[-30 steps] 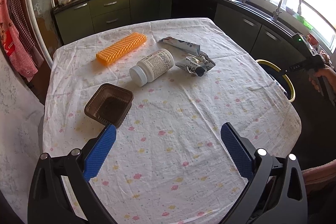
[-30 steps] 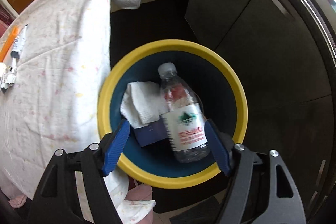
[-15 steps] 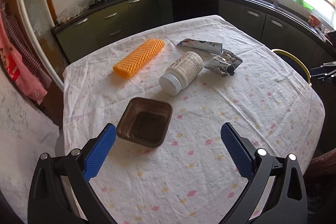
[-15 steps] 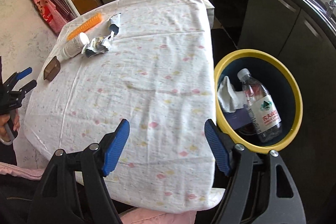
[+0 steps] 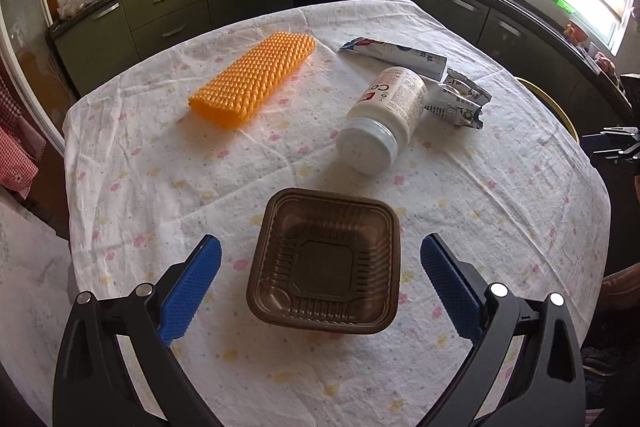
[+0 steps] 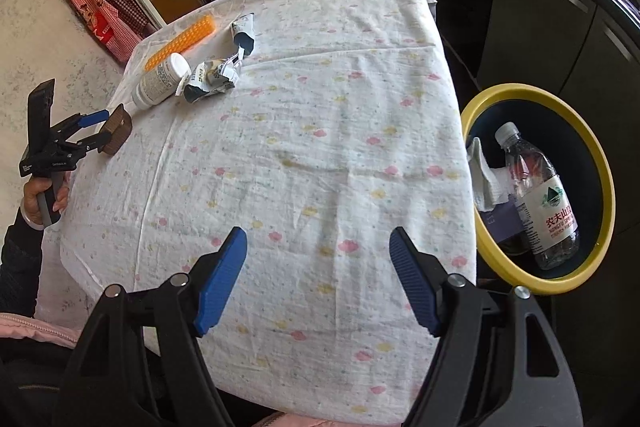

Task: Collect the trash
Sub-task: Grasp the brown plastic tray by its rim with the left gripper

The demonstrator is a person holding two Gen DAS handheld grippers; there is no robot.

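A brown plastic tray (image 5: pixel 324 259) lies open side up on the flowered tablecloth (image 5: pixel 500 227). My left gripper (image 5: pixel 320 245) hangs just over it, open, one blue finger on each side of the tray and neither pad touching it. The right wrist view shows the same left gripper (image 6: pixel 94 127) at the tray (image 6: pixel 118 129), near the table's left edge. My right gripper (image 6: pixel 318 235) is open and empty above the cloth's near edge. Farther back lie a white pill bottle (image 5: pixel 384 119), an orange foam net (image 5: pixel 252 79), a crumpled wrapper (image 5: pixel 456 103) and a flattened tube (image 5: pixel 396 53).
A yellow-rimmed bin (image 6: pixel 604 167) stands on the floor right of the table, with a water bottle (image 6: pixel 536 203) and a tissue (image 6: pixel 484 175) inside. Dark kitchen cabinets (image 5: pixel 168 11) run behind the table. A person's hand (image 6: pixel 40 199) holds the left gripper's handle.
My left gripper has come forward and down until the brown tray sits between its fingers. The right gripper swung from over the bin to over the table, then stayed nearly still.
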